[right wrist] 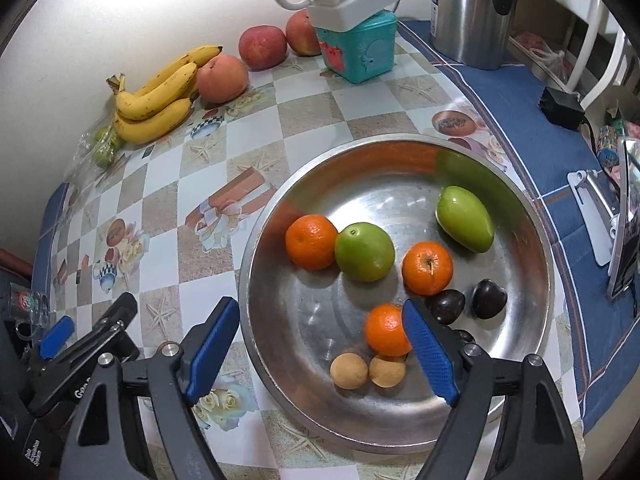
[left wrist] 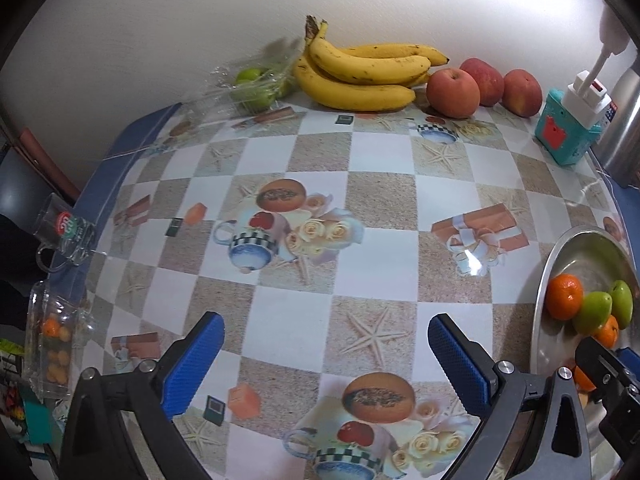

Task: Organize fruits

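Note:
A steel bowl (right wrist: 256, 240) holds three oranges (right wrist: 311, 242), two green fruits (right wrist: 364, 252), dark plum-like fruits (right wrist: 489, 298) and two small tan fruits (right wrist: 349, 370). My right gripper (right wrist: 320, 320) hangs open over the bowl's near left side. Its right finger covers part of one orange (right wrist: 384, 332), and nothing is gripped. My left gripper (left wrist: 326, 360) stands wide open over the bare tablecloth, left of the bowl (left wrist: 560, 256). Against the wall lie bananas (left wrist: 360, 76), three apples (left wrist: 454, 92) and green fruits in a clear plastic pack (left wrist: 252, 84).
A teal box with a white power adapter on it (left wrist: 568, 128) and a steel kettle (right wrist: 472, 8) stand at the back right. A glass mug (left wrist: 64, 228) and a clear container of small fruits (left wrist: 52, 344) sit at the left edge. A phone on a stand (right wrist: 628, 220) is at the right.

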Demonstrator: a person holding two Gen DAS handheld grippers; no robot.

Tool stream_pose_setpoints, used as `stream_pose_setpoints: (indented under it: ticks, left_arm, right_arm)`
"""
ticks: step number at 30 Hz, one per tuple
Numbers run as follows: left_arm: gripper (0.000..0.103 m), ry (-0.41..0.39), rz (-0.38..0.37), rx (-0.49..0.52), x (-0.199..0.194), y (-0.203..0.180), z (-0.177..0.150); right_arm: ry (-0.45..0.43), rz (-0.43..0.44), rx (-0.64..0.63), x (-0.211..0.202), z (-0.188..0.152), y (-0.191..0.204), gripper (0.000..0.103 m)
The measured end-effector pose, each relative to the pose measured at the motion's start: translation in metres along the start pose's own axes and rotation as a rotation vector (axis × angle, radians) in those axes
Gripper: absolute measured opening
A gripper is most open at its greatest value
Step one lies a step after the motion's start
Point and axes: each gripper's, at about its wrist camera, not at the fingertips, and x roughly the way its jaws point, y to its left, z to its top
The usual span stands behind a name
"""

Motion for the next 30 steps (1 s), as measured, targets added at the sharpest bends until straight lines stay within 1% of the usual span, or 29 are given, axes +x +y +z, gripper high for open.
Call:
stream_pose_setpoints:
  ticks: [6, 10, 12, 16, 19, 22, 25, 30]
  left_arm:
    - [0.103, -0.006, -0.003, 0.029, -0.008, 0.004, -0.011]
    - [0.103, -0.002, 0.025, 0.069, -0.015, 0.005, -0.022]
    - [0.103, 0.002, 0.032, 0.070, -0.018, 0.006, -0.026]
    - [0.103, -0.020, 0.070, 0.078, -0.029, 0.009, -0.035]
    - [0.103, -0.028, 0.081, 0.075, -0.037, 0.012, -0.041]
    - [0.103, -0.035, 0.062, 0.078, -0.044, 0.016, -0.047]
    - [0.103, -0.038, 0.069, 0.085, -0.050, 0.018, -0.055]
    - [0.103, -0.050, 0.057, 0.084, -0.057, 0.023, -0.064]
  right_arm:
    - [-0.017, -0.020, -0.052, -0.005, -0.013, 0.012, 0.084]
    - [-0.019, -0.033, -0.068, -0.007, -0.024, 0.016, 0.084]
    - [-0.021, -0.041, -0.076, -0.009, -0.031, 0.017, 0.084]
    - [-0.022, -0.045, -0.084, -0.011, -0.043, 0.018, 0.084]
    - [-0.019, -0.045, -0.086, -0.013, -0.053, 0.018, 0.084]
    - [-0.021, -0.049, -0.088, -0.015, -0.060, 0.018, 0.084]
    - [-0.022, -0.054, -0.091, -0.017, -0.066, 0.018, 0.084]
    - [-0.025, -0.061, -0.090, -0.022, -0.075, 0.016, 0.084]
